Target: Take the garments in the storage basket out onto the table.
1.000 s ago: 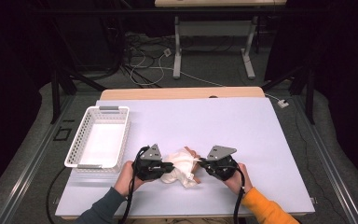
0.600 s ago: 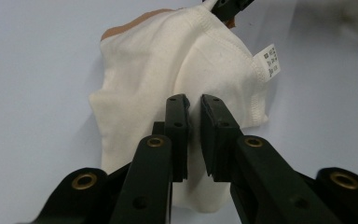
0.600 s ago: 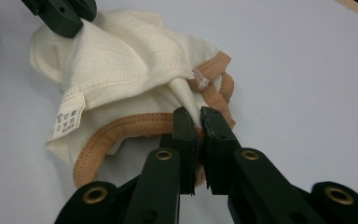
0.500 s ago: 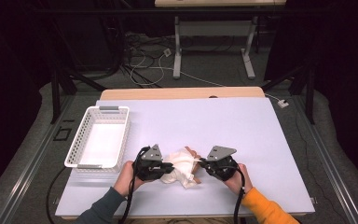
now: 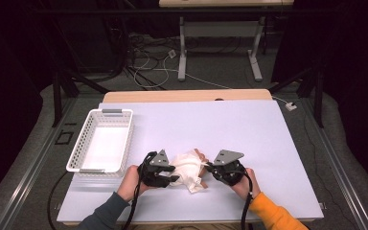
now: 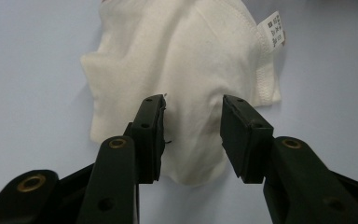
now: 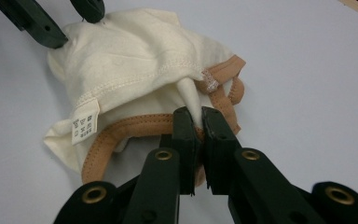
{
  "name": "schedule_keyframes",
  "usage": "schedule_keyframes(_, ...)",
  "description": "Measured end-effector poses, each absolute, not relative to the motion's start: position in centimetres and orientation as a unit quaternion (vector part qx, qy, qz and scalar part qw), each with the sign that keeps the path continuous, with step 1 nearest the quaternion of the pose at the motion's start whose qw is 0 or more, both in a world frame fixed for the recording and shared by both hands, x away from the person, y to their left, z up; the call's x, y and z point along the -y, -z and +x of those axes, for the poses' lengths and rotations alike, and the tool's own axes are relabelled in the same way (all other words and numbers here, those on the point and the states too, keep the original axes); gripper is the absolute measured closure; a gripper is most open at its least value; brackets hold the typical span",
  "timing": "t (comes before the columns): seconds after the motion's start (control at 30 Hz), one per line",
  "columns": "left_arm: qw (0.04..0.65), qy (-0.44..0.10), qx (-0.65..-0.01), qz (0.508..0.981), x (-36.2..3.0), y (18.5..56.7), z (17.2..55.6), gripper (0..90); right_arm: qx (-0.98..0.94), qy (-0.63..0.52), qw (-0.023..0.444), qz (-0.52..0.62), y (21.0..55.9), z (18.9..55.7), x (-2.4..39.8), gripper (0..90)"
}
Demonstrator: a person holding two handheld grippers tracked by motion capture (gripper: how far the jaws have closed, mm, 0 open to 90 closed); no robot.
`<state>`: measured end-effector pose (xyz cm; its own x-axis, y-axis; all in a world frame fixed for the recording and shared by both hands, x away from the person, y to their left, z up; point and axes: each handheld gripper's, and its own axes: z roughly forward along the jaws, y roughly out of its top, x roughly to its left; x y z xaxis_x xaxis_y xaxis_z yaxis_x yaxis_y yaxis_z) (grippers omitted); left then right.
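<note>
A crumpled cream cloth garment (image 5: 189, 168) with tan straps (image 7: 121, 128) and a small label (image 6: 274, 29) lies near the table's front edge between both grippers. My left gripper (image 5: 172, 178) is at its left end. Its jaws have just been opening and now stand apart (image 6: 193, 116) over a fold of the cloth (image 6: 182, 46), with the pads off it. My right gripper (image 5: 206, 166) is at the garment's right end, shut (image 7: 196, 119) on a thin pinch of white cloth (image 7: 130, 51). The left gripper's fingertips (image 7: 51, 23) show at the far side in the right gripper view.
A white mesh basket (image 5: 84, 143) stands at the table's left side, a little beyond my left hand. The pale table top (image 5: 211, 124) stretches behind the garment to a wooden back edge (image 5: 187, 96). Cables and table legs lie on the floor beyond.
</note>
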<state>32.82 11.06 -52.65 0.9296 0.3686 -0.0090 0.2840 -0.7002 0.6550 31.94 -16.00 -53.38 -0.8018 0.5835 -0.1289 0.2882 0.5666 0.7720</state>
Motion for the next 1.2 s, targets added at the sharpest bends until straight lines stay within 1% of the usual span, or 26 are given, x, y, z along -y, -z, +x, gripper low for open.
schedule_keyframes(0.07, 0.338, -0.074, -0.167, 0.923, -10.8, 52.8, 32.6, 70.5, -0.865, -0.391, 0.188, 0.252, 53.4, 31.9, 16.0, 84.8)
schedule_keyframes(0.2, 0.347, -0.078, -0.165, 0.92, -11.0, 52.7, 32.5, 84.0, -0.864, -0.391, 0.193, 0.252, 53.3, 32.0, 16.1, 84.9)
schedule_keyframes(0.27, 0.352, -0.077, -0.169, 0.917, -11.2, 52.5, 32.5, 86.4, -0.863, -0.389, 0.194, 0.258, 53.2, 32.0, 16.2, 84.9)
schedule_keyframes(0.47, 0.345, -0.083, -0.167, 0.92, -11.2, 52.3, 32.4, 87.9, -0.86, -0.392, 0.199, 0.258, 53.2, 32.0, 16.3, 85.0)
schedule_keyframes(0.63, 0.352, -0.088, -0.178, 0.915, -11.6, 52.0, 32.5, 88.7, -0.86, -0.387, 0.204, 0.263, 53.0, 32.0, 16.5, 85.1)
schedule_keyframes(0.7, 0.341, -0.096, -0.177, 0.918, -11.7, 52.0, 32.6, 89.0, -0.858, -0.387, 0.207, 0.267, 52.9, 32.1, 16.7, 85.1)
schedule_keyframes(0.93, 0.325, -0.113, -0.22, 0.912, -12.3, 52.4, 33.3, 88.9, -0.85, -0.385, 0.214, 0.289, 52.8, 32.4, 17.6, 85.1)
schedule_keyframes(1.0, 0.321, -0.112, -0.233, 0.911, -12.5, 52.6, 33.5, 88.9, -0.849, -0.384, 0.215, 0.291, 52.7, 32.4, 17.7, 85.1)
schedule_keyframes(1.13, 0.312, -0.108, -0.235, 0.914, -12.6, 52.8, 33.8, 88.3, -0.855, -0.384, 0.202, 0.282, 53.0, 32.4, 17.5, 84.8)
schedule_keyframes(1.2, 0.311, -0.106, -0.235, 0.915, -12.5, 52.9, 33.8, 84.7, -0.86, -0.382, 0.195, 0.277, 53.2, 32.4, 17.3, 84.5)
